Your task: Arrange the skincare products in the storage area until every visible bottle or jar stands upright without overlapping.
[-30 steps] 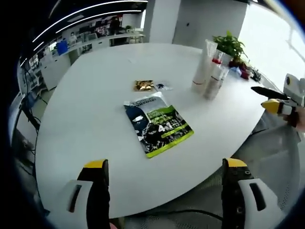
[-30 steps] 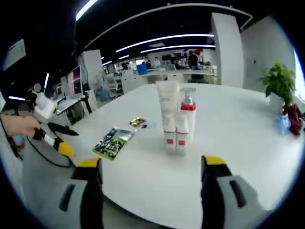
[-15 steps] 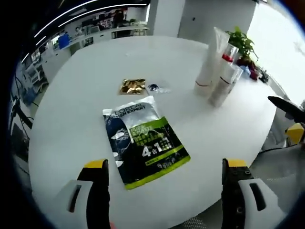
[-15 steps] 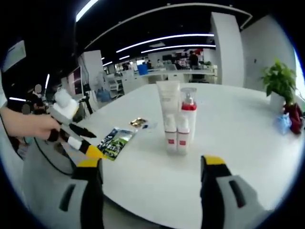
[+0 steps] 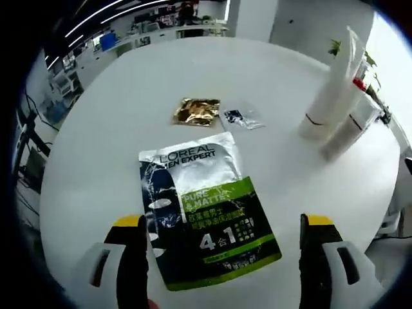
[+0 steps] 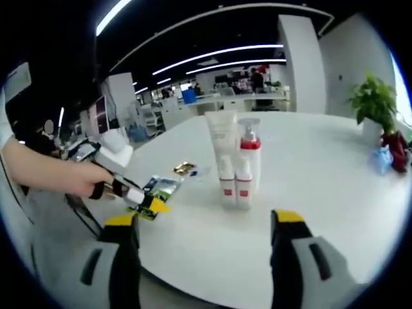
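Above flat green sachet (image 5: 206,222): left hand-held gripper (image 5: 222,222) agape; right hand-held gripper (image 6: 203,219) agape, empty.

Table (image 5: 116,129): plain white. Face-mask sachet (image 5: 203,215): silver top w/ dark lettering, black body, lime-green band w/ white "4 1". Beyond sachet: small gold foil packet (image 5: 196,111); beside it a clear wrapper (image 5: 241,118) w/ dark speck. Tube (image 6: 222,138): white. Pump bottle (image 6: 250,158): white, red collar. Two small bottles (image 6: 234,183): white, red labels. Plant (image 6: 372,103): green. Jaw tips on both grippers: yellow on black.
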